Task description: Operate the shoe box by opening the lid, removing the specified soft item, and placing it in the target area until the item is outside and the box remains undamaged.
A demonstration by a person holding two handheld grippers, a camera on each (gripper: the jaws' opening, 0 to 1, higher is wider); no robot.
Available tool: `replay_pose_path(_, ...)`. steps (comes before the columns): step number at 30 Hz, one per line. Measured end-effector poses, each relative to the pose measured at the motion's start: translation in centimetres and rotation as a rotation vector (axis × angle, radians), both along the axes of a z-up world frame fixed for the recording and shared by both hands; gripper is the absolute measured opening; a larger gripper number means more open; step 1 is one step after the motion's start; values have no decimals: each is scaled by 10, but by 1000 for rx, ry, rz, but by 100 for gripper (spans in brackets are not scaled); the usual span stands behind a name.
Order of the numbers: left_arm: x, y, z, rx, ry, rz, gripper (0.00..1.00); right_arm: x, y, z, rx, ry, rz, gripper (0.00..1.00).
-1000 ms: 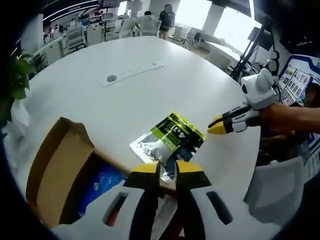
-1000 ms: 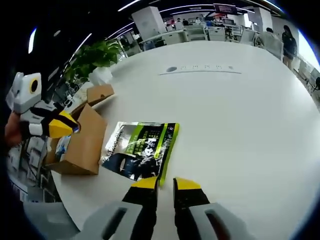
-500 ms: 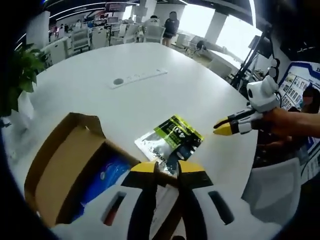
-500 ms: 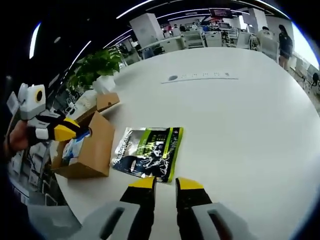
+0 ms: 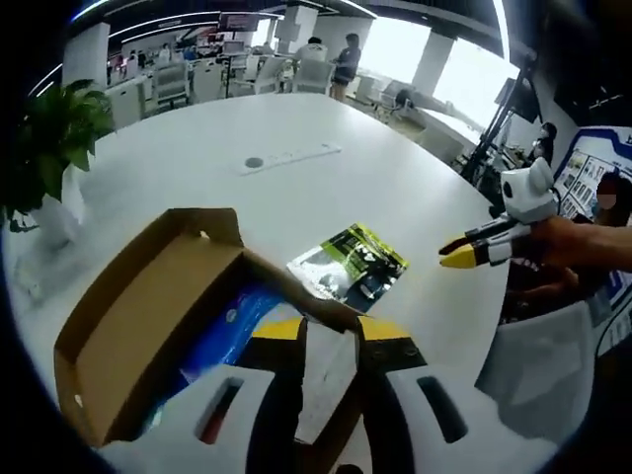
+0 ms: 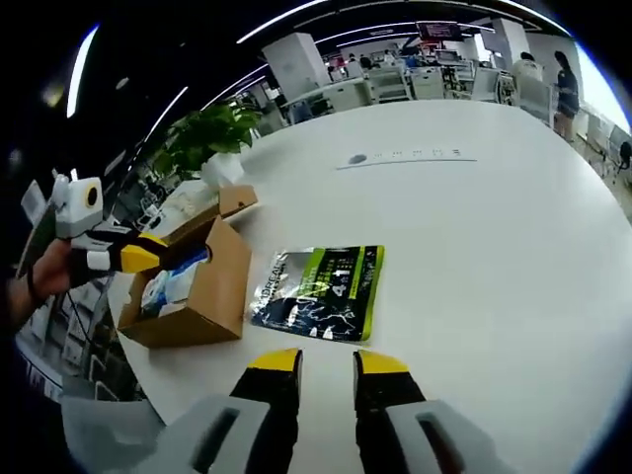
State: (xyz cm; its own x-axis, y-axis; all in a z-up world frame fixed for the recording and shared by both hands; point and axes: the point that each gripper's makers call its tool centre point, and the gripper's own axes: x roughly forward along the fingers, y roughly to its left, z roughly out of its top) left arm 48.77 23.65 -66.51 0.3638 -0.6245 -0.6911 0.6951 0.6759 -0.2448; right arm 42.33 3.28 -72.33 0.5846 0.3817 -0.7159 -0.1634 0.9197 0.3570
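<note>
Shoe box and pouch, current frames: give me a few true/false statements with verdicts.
1. The shoe box is open, its lid folded back. True.
2. The green and black pouch is inside the box. False: it lies flat on the white table, beside the box.
3. Something blue and white is in the box. True: a blue and white package lies in it.
4. The right gripper is clamped on the pouch. False: its jaws stand apart with nothing between them, short of the pouch.
5. A potted plant stands on the table beyond the box. True.
6. The left gripper holds the pouch. False: a white sheet sits between its jaws, at the box's edge.
</note>
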Motion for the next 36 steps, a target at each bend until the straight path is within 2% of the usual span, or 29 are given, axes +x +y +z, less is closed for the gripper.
replay_pose_path(12,-13,36,2,-14,-16,24,23,-7,15,12,18,-27,21,21)
replay_pose_path(18,-16,59,2,-29,-9,78,24,-11,18,15,23,-32,33,22)
replay_pose_path(27,-23,83,0,-40,-5,127,26,-13,37,23,42,-50,68,25)
replay_pose_path(36,-30,98,3,-59,-20,159,29,-11,54,28,56,-71,111,29)
